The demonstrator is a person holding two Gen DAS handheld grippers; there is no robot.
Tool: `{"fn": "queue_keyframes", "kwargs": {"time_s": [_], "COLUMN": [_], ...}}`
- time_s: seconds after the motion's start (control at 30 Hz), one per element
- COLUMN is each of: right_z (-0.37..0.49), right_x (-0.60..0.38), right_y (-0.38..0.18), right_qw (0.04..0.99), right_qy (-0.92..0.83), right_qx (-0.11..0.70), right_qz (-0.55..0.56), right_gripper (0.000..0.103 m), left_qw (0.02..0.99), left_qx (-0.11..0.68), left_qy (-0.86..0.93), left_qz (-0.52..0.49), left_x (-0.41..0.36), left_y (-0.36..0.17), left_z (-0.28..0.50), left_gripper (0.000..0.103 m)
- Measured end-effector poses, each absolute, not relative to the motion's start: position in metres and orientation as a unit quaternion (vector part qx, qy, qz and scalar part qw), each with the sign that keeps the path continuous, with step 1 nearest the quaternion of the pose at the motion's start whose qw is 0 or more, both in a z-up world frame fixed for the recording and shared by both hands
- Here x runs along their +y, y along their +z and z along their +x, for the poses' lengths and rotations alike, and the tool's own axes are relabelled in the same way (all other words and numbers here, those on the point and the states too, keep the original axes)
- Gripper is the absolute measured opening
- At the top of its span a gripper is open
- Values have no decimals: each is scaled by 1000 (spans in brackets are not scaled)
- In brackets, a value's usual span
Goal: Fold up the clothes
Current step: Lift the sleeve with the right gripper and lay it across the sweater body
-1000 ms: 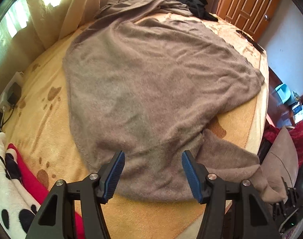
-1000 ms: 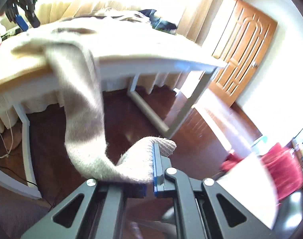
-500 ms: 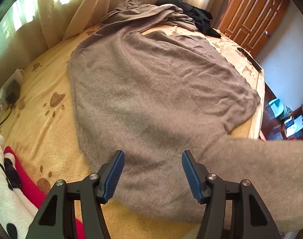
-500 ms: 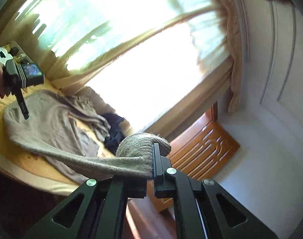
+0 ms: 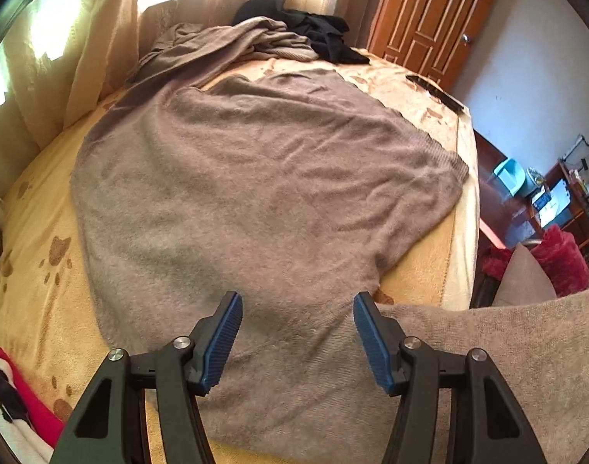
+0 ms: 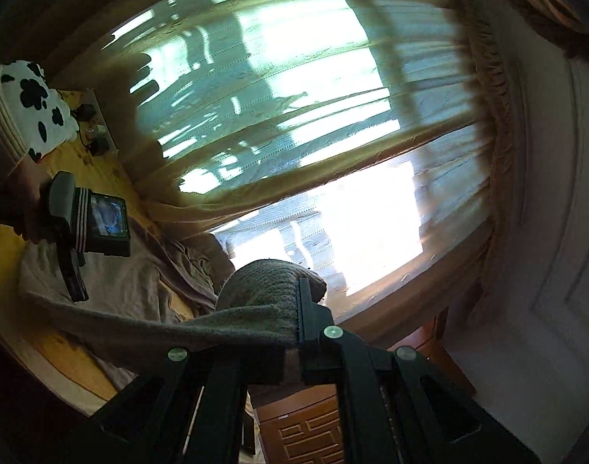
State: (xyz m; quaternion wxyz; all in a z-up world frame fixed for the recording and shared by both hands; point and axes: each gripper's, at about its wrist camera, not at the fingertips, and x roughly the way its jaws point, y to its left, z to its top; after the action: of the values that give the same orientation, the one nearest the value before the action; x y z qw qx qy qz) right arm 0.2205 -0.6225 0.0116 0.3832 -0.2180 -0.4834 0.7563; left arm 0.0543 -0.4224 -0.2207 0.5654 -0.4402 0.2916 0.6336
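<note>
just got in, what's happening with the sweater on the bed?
A person with a gripper in each hand is folding a brown sweater spread on the yellow bedspread. The right gripper is shut on the cuff of one sleeve and holds it up off the bed, so the sleeve stretches taut from the sweater's body. The left gripper hangs open over the sweater's near edge, gripping nothing. No fold has been laid yet.

Sleeve point(image 5: 526, 332) ran off my left view's right edge. Cuff point(image 6: 271, 290) hid my right claw point(image 6: 298, 309) left pad. Curtain point(image 6: 294, 116) blurred.
</note>
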Motion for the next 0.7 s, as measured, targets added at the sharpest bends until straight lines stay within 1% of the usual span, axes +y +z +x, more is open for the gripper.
{"fn": "queue_keyframes", "kwargs": {"time_s": [0.13, 0.3, 0.43, 0.57, 0.7], "right_z": [223, 212, 186, 138, 68], "right_x": [-613, -583, -547, -499, -443], "right_y": [12, 13, 9, 9, -10], "right_qw": [375, 362, 354, 348, 334], "right_qy": [761, 788, 803, 818, 805], "right_qx": [-481, -445, -423, -384, -385], "right_qz": [-221, -225, -224, -248, -302], "right_gripper": [5, 5, 5, 5, 5], "left_qw": [577, 563, 573, 589, 590], "left_qx": [339, 333, 264, 197, 134], "left_qy": [599, 592, 577, 532, 498], "left_qz": [-440, -470, -520, -575, -621], "left_x": [-430, -448, -459, -466, -471], "left_y": [-243, -267, -268, -272, -276], "left_z": [88, 93, 70, 47, 30], "left_gripper": [61, 61, 62, 70, 71]}}
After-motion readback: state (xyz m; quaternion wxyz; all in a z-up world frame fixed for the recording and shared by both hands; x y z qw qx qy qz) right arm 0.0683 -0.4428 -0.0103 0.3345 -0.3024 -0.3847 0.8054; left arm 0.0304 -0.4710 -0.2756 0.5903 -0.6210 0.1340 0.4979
